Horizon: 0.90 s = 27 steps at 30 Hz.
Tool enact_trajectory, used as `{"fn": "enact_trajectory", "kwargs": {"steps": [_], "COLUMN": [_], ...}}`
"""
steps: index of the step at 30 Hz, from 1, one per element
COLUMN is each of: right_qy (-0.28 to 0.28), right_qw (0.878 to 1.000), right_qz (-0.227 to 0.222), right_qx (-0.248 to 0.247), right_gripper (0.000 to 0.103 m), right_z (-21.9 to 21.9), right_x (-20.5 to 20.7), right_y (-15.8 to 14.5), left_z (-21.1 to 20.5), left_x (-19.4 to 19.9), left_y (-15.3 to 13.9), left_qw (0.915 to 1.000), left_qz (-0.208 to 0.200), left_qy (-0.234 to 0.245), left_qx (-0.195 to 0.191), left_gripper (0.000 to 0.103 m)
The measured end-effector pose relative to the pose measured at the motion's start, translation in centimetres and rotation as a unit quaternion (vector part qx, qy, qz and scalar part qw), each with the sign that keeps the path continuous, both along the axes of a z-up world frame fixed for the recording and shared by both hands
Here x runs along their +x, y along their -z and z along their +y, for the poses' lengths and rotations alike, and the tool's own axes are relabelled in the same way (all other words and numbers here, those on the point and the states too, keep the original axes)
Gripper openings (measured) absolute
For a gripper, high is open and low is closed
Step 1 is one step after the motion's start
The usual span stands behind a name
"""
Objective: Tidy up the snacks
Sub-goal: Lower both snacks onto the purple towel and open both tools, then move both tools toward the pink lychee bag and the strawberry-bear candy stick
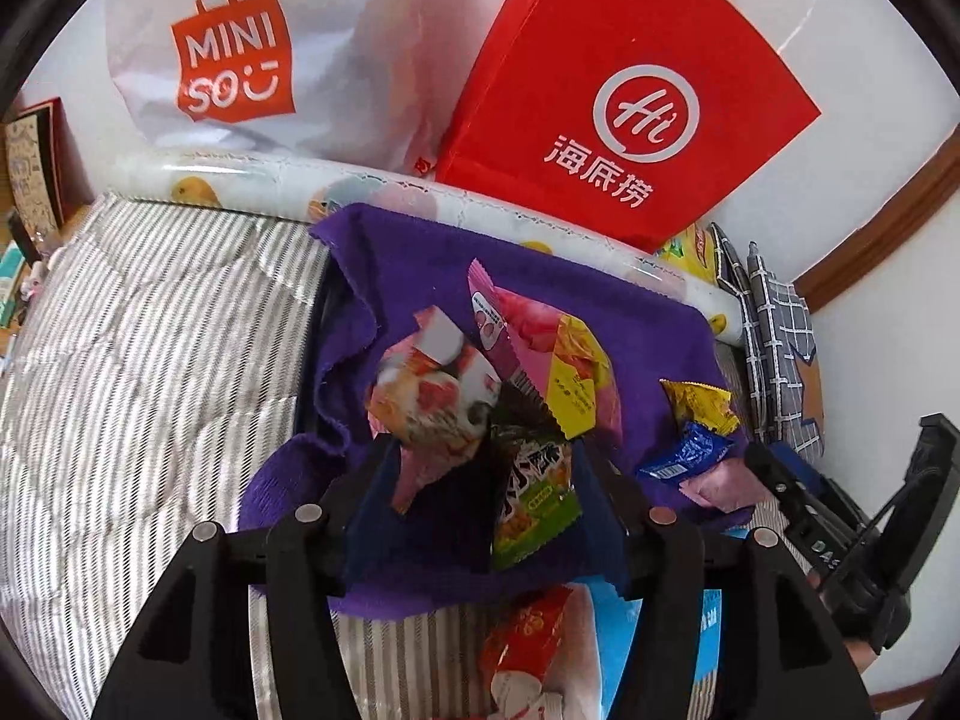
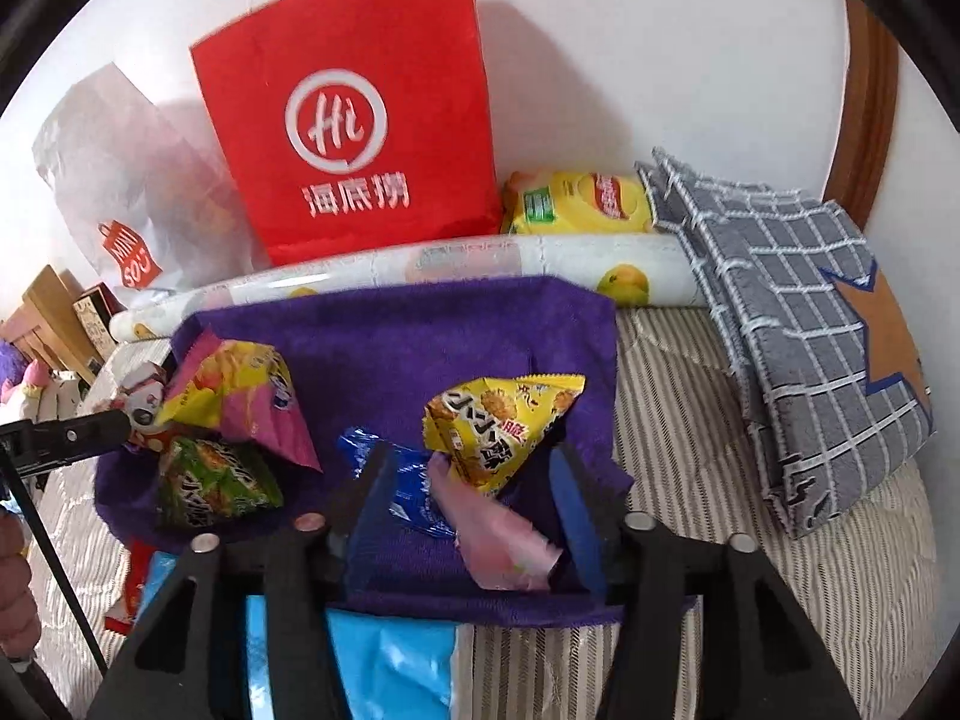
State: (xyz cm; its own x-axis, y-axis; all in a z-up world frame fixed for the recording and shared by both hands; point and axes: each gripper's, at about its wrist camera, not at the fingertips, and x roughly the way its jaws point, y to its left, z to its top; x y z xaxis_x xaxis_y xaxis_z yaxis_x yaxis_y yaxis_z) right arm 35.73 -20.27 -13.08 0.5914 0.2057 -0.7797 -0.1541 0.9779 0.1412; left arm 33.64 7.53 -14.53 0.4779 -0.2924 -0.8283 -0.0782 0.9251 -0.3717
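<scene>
Hovering: both grippers over snack packets on the purple towel (image 2: 420,324).
Left gripper (image 1: 486,462): jaws apart, released; green packet (image 1: 534,504) and pink-white packet (image 1: 432,396) lie between its fingers, none visibly pinched.
Right gripper (image 2: 468,480): parted, gripping nothing; blue packet (image 2: 408,486), pale pink packet (image 2: 504,540) between fingers.
Yellow packet (image 2: 498,426): just ahead of the right gripper, nearer it, long axis slanting.

Left gripper (image 1: 486,450), right gripper (image 2: 468,468): black linkage arms, round silver pivot screws, blue pads on inner finger faces.
</scene>
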Motion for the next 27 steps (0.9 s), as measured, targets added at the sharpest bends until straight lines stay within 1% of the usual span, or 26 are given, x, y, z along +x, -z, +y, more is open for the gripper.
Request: {"fn": "enact_trajectory", "kwargs": {"steps": [2, 8, 14, 18, 20, 22, 25, 27], "right_qy": [0.003, -0.001, -0.004, 0.015, 0.018, 0.011, 0.020, 0.018], "right_qw": [1.000, 1.000, 0.999, 0.998, 0.999, 0.999, 0.999, 0.999], "right_qz": [-0.010, -0.016, -0.030, -0.039, -0.029, -0.019, -0.013, -0.008], "right_qx": [0.002, -0.002, -0.024, -0.037, -0.037, -0.035, -0.039, -0.030], "right_gripper": [0.062, 0.063, 0.063, 0.064, 0.065, 0.065, 0.065, 0.065], "right_z": [0.0, 0.6, 1.8, 2.0, 1.9, 1.8, 1.3, 1.1], "right_x": [-0.9, -3.7, -7.5, -9.7, -10.6, -11.5, -13.0, -13.9], "right_y": [-0.9, -3.1, -4.9, -5.2, -4.9, -4.6, -4.2, -3.9], "left_z": [0.0, 0.0, -0.2, -0.6, -0.9, -1.0, -1.0, -1.0], "left_x": [-0.7, -3.3, -6.6, -8.8, -9.9, -10.8, -12.1, -12.8], "left_y": [-0.5, -2.5, -4.0, -4.5, -4.6, -4.6, -4.5, -4.4], "left_qw": [1.0000, 0.9998, 0.9995, 0.9990, 0.9986, 0.9984, 0.9982, 0.9982], "left_qz": [-0.002, -0.018, -0.031, -0.039, -0.042, -0.043, -0.045, -0.044], "left_qy": [0.004, 0.007, 0.011, 0.015, 0.020, 0.024, 0.026, 0.026], "left_qx": [0.000, -0.003, 0.002, 0.017, 0.025, 0.027, 0.029, 0.030], "left_gripper": [0.059, 0.061, 0.063, 0.063, 0.063, 0.063, 0.063, 0.063]}}
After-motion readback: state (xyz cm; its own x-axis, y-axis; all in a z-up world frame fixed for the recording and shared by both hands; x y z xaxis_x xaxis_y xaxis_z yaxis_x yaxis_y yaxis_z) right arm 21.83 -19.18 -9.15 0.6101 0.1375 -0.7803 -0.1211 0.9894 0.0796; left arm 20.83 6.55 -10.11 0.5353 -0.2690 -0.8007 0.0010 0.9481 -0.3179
